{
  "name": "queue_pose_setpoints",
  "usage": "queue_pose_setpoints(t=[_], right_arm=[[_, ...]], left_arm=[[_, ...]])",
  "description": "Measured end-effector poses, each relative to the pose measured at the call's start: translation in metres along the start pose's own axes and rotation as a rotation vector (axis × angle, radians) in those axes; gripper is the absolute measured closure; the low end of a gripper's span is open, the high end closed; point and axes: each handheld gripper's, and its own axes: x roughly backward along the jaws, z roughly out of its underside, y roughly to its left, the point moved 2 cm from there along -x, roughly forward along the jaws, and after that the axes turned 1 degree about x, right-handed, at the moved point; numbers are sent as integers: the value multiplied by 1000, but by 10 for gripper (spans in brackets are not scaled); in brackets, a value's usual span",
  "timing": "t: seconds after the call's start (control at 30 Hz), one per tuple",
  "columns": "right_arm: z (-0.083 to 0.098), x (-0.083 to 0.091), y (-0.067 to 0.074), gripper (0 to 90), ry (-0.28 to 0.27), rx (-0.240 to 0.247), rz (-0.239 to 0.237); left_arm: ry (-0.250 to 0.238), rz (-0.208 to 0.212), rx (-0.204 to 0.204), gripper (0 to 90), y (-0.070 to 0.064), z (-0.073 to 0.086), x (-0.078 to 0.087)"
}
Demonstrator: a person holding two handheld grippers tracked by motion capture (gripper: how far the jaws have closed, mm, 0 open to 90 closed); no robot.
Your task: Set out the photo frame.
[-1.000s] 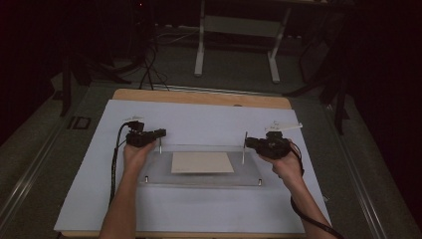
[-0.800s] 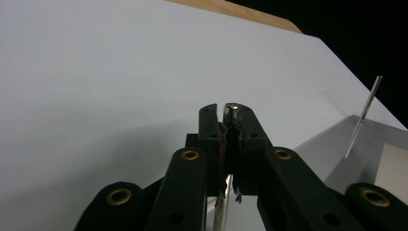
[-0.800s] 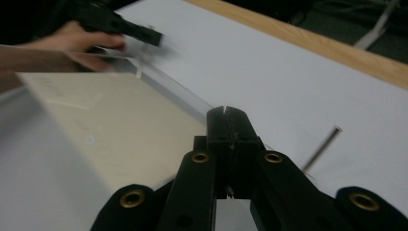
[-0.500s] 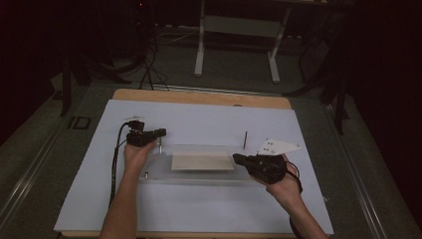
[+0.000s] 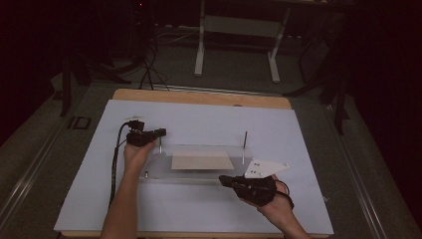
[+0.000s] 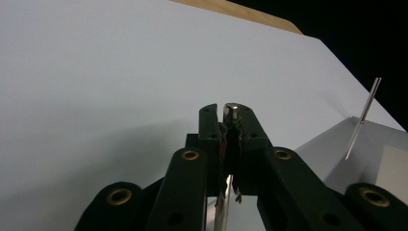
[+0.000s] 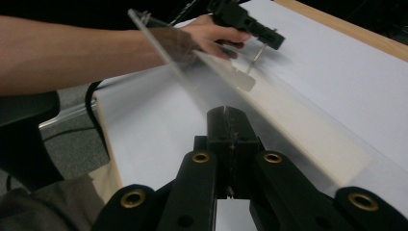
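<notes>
Clamps the left gripper (image 5: pixel 160 133) on the pin (image 6: pixel 232 109) at the clear plate's (image 5: pixel 159 173) far-left corner, rests the right gripper (image 5: pixel 222 178), jaws together and empty, just beside the near-right edge, pointing along the plate's long axis; confirms pin between pads in the left gripper view, too small to tell from above.

The right gripper (image 7: pixel 226 111) has its jaws pressed together with nothing between them. Just beyond its tips runs the clear plate (image 7: pixel 202 62). Farther off, the left gripper (image 7: pixel 245 21) clamps an upright metal pin (image 7: pixel 255 54).
</notes>
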Motion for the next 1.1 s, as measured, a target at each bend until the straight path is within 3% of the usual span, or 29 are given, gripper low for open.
queue_pose_setpoints(t=[0.27, 0.47, 0.73, 0.9, 1.1], right_arm=[[14, -16, 10, 900, 45, 13, 2], [18, -28, 8, 900, 72, 39, 74], [18, -31, 5, 900, 51, 28, 114], [16, -32, 4, 900, 47, 25, 109], [11, -32, 2, 900, 34, 23, 114]], left_arm=[[2, 1, 1, 843, 0, 0, 0], [1, 12, -8, 842, 1, 0, 0], [-3, 19, 1, 828, 1, 0, 1], [-1, 0, 6, 758, 2, 0, 1], [19, 33, 20, 624, 2, 1, 1]])
